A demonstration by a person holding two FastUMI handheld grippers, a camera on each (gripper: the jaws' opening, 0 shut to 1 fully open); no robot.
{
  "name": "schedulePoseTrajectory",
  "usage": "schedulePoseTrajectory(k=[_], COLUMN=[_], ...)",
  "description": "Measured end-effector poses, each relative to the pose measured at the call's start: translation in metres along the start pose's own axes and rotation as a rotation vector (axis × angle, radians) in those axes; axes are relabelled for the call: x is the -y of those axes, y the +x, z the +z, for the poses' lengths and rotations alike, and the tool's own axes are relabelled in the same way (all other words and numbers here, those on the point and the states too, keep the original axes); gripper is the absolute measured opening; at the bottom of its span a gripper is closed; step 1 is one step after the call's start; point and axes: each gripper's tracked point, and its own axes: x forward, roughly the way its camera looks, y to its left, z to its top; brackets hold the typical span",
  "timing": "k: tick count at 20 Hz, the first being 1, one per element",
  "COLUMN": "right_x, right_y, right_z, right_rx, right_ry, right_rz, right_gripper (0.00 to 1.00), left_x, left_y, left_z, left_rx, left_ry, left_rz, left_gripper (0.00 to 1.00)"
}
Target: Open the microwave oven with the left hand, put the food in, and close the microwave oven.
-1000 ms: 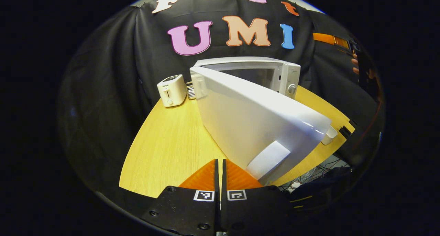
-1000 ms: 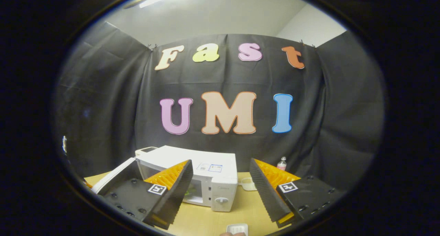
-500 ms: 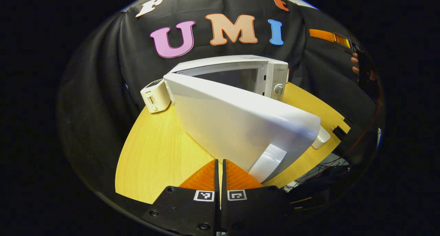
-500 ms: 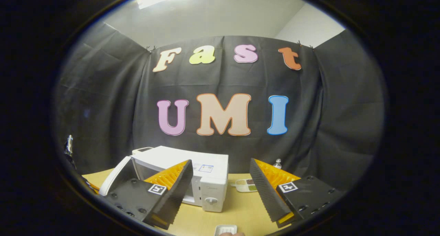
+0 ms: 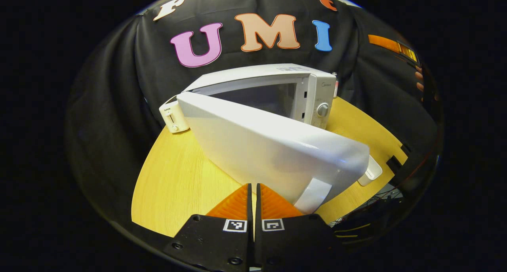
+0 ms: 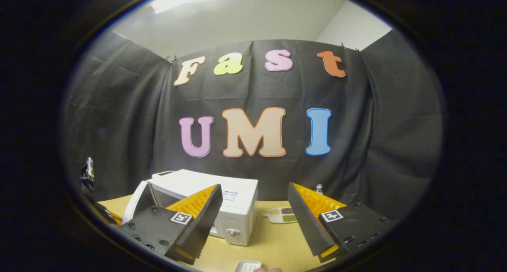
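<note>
The white microwave (image 5: 313, 90) stands on the wooden table (image 5: 178, 181) with its door (image 5: 269, 153) swung open towards me. The door's handle (image 5: 315, 189) lies just right of my left gripper (image 5: 253, 193), which is shut with nothing between its fingers. My right gripper (image 6: 253, 212) hangs open and empty above the table, with the microwave (image 6: 237, 202) and its open door (image 6: 136, 198) behind its left finger. A small white tray (image 6: 247, 266) lies at the table's near edge below it, and shows by the door's tip (image 5: 370, 171). Its contents are not visible.
A white toaster (image 5: 172, 115) stands left of the microwave. A divided dish of food (image 6: 282, 215) and a small bottle (image 6: 319, 189) sit right of the microwave near the wall. A hand (image 5: 418, 76) holds the other gripper at the far right.
In the left gripper view the microwave and door have slid left, and the handle now sits closer to my shut fingertips. The right gripper view has turned right, shifting the microwave left.
</note>
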Motion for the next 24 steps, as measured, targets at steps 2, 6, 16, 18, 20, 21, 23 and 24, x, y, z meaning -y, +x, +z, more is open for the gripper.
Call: schedulePoseTrajectory(k=[2,6,16,18,20,21,23,24], right_x=[0.007,0.018,0.047,0.052,0.056,0.057,0.06,0.061], right_y=[0.006,0.01,0.011,0.01,0.009,0.009,0.008,0.008], right_z=[-0.002,-0.002,0.004,0.005,0.006,0.006,0.004,0.004], right_rx=[-0.003,-0.003,0.014,0.015,0.02,0.018,0.014,0.013], right_ry=[0.0,0.007,-0.008,-0.009,-0.009,-0.008,-0.006,-0.005], right_rz=[0.001,0.006,-0.018,-0.026,-0.034,-0.038,-0.044,-0.046], right_gripper=[1.0,0.96,0.96,0.96,0.96,0.96,0.96,0.96], left_x=[0.0,0.01,0.023,0.029,0.037,0.041,0.05,0.054], left_y=[0.004,0.012,0.038,0.043,0.049,0.053,0.061,0.066], left_z=[0.004,0.015,0.039,0.047,0.054,0.058,0.068,0.072], left_rx=[0.0,0.011,0.028,0.04,0.045,0.052,0.063,0.068], left_ry=[0.006,-0.014,0.026,0.041,0.052,0.054,0.065,0.073], left_rz=[0.026,0.021,0.02,0.009,-0.008,-0.017,-0.035,-0.044], left_gripper=[0.0,0.0,0.0,0.0,0.0,0.0,0.0,0.0])
